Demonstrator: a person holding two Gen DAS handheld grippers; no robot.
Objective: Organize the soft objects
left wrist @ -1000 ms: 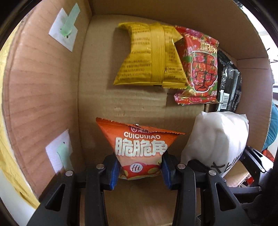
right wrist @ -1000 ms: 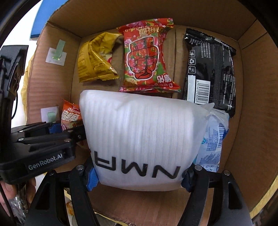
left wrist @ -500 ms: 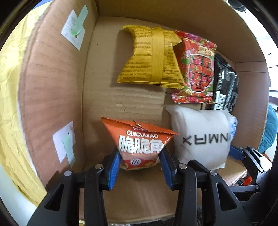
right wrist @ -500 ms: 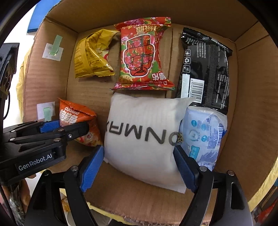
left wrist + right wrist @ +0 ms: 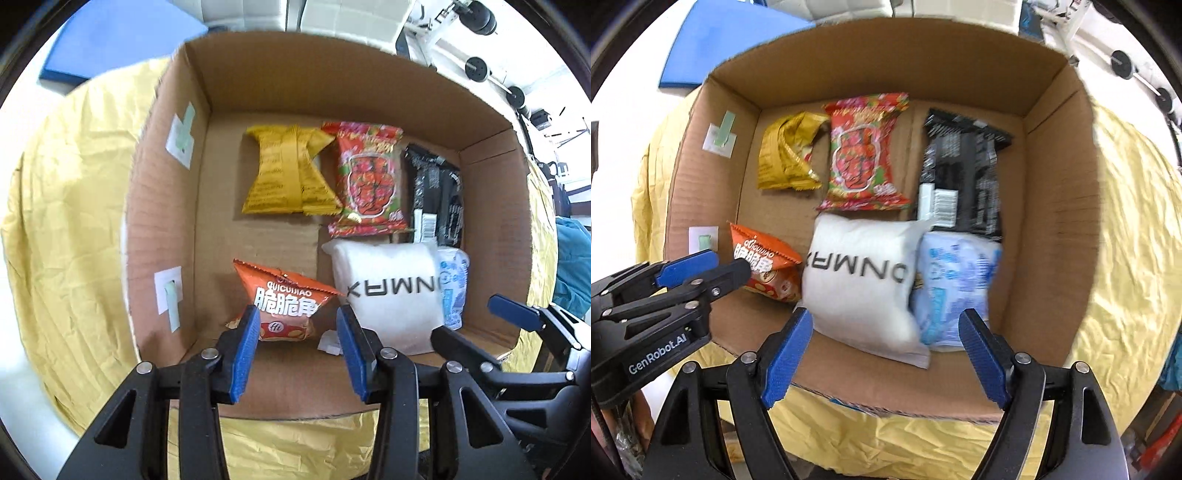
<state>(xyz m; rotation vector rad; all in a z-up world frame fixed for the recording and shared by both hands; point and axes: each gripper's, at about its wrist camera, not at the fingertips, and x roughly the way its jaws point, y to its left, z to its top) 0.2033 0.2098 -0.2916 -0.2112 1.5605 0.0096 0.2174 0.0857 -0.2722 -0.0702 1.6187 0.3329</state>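
Observation:
An open cardboard box [image 5: 162,206] [image 5: 1052,206] holds several soft packs. An orange snack bag [image 5: 284,302] [image 5: 764,266] lies at the near left of the box floor. A white pillow pack [image 5: 391,291] [image 5: 864,277] lies next to it, with a light blue pack [image 5: 452,284] [image 5: 955,284] on its right. My left gripper [image 5: 297,350] [image 5: 701,264] is open just behind the orange bag, apart from it. My right gripper [image 5: 886,354] is open above the box's near edge, holding nothing.
At the back of the box lie a yellow bag [image 5: 288,173] [image 5: 786,155], a red bag [image 5: 369,181] [image 5: 864,155] and a black pack [image 5: 436,195] [image 5: 964,173]. The box stands on a crumpled yellow cloth [image 5: 74,221] [image 5: 1126,258]. A blue pad [image 5: 724,48] lies behind.
Both grippers let go: the left opened off the orange bag, the right off the white pillow pack. Both pulled back and up out of the box; the packs lie on the box floor.

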